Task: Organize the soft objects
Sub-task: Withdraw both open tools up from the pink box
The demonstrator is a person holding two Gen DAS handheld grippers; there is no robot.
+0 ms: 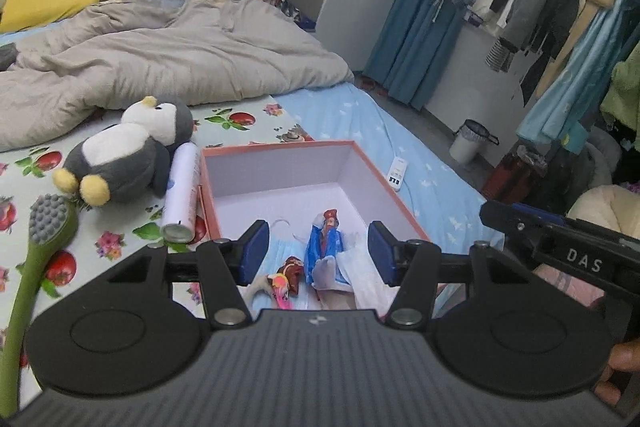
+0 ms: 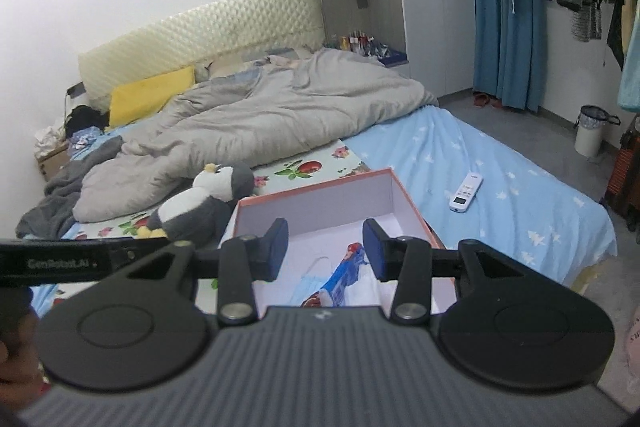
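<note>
Left wrist: box [image 1: 280,167] open, penguin [image 1: 132,147] beside rim.

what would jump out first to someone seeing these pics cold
Probably the plush penguin, lying on the fruit-print sheet just left of the open pink-rimmed box. Next, the box's contents: a blue-robed figurine lying among face masks on its white floor. Both tools, left tool and right tool, hang open and empty above the box, with a rumpled grey duvet filling the bed behind.
</note>
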